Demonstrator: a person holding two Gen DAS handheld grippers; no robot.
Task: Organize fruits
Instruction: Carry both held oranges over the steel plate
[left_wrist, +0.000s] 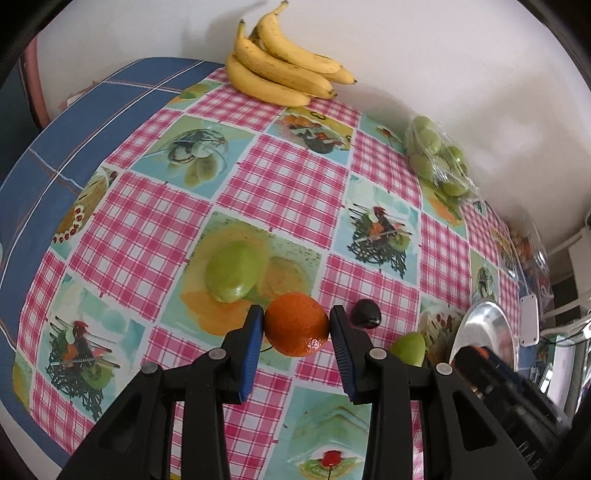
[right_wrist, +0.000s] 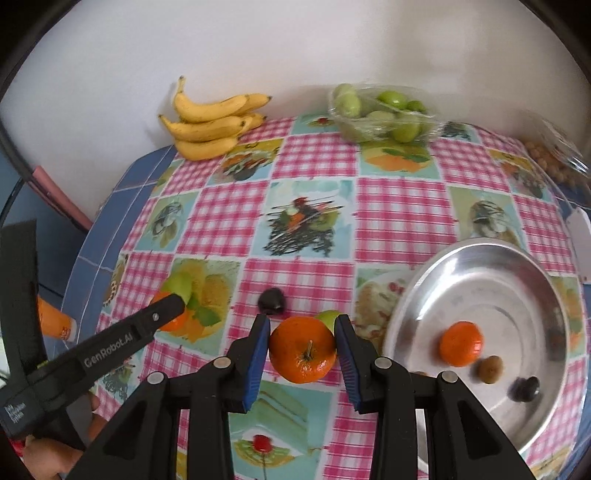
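Observation:
My left gripper (left_wrist: 296, 326) is shut on an orange (left_wrist: 296, 324) low over the checked tablecloth; it also shows in the right wrist view (right_wrist: 168, 314). My right gripper (right_wrist: 302, 341) is shut on a second orange (right_wrist: 302, 349), just left of the steel bowl (right_wrist: 480, 258). The bowl holds an orange (right_wrist: 461, 343), a brownish fruit (right_wrist: 488, 368) and a dark plum (right_wrist: 523, 388). Loose on the cloth are a dark plum (left_wrist: 365, 314) (right_wrist: 272, 300), a green fruit (left_wrist: 231, 271) (right_wrist: 179, 286) and a smaller green fruit (left_wrist: 409, 348) (right_wrist: 327, 317).
A bunch of bananas (left_wrist: 284, 70) (right_wrist: 212, 123) lies at the table's far edge by the wall. A clear pack of green fruit (left_wrist: 437, 158) (right_wrist: 380, 112) and a clear pack of small brown items (right_wrist: 554, 162) sit at the back right. The bowl (left_wrist: 484, 332) shows at the left view's right.

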